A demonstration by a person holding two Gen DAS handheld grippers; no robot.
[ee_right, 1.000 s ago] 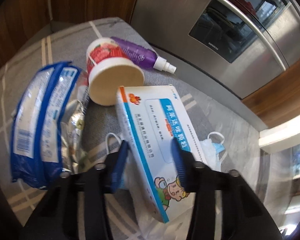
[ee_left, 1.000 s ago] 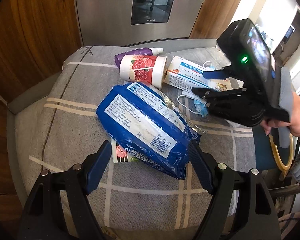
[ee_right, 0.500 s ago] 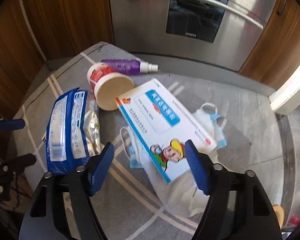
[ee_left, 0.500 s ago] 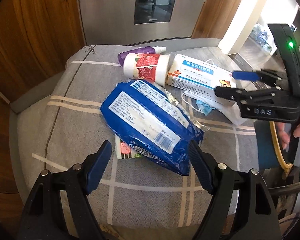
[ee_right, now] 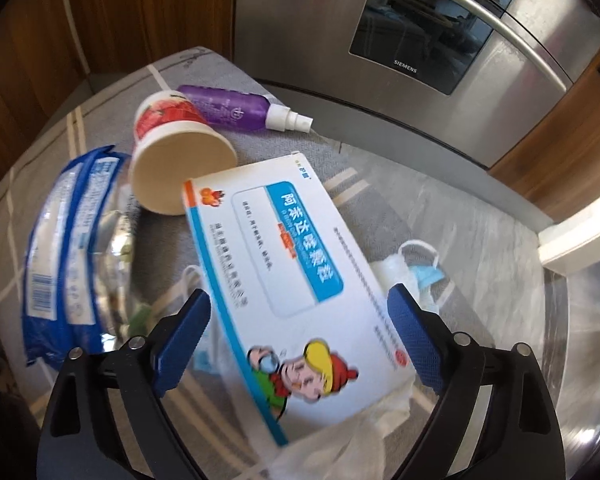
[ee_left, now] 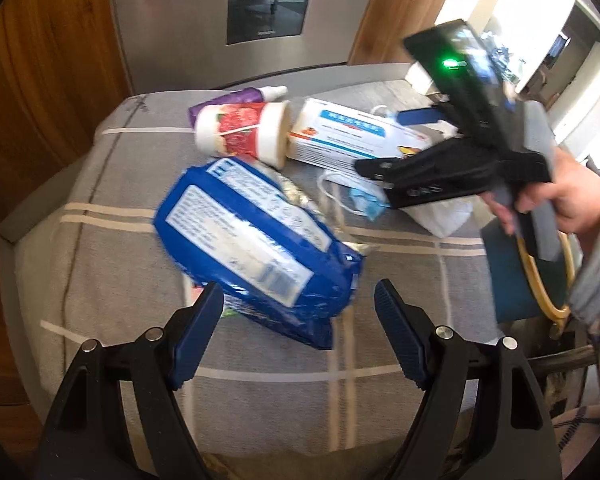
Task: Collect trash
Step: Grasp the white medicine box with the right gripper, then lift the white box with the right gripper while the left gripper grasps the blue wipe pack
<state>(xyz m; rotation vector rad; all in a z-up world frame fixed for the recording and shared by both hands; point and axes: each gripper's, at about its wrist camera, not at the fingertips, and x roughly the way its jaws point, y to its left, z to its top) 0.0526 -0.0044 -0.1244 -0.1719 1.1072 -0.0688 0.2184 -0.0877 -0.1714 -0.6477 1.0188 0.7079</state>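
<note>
Since a second ago the right gripper [ee_right: 298, 334] has let go of the box [ee_right: 288, 272] and drawn back a little; its jaws are opening, the box lies between them with neither pad touching it. Left gripper [ee_left: 299, 326] hovers with jaws open and empty above the near end of the blue pack [ee_left: 256, 248], about where it was.

All the trash lies on the grey checked cushion [ee_left: 112, 184]: box on a white tissue and a mask [ee_right: 426, 274], paper cup [ee_right: 176, 160] on its side touching the box's far corner, purple spray bottle [ee_right: 236, 110] behind the cup.

Nothing looks collected yet; this seems a re-grip of the box. The next move calls for a squarer hold across its narrow sides, clear of the tissue.

Readable: "SIEMENS" on the oven [ee_right: 440, 40]. The box carries blue Chinese lettering, too blurred to read, and a cartoon child; the pack shows a barcode.
</note>
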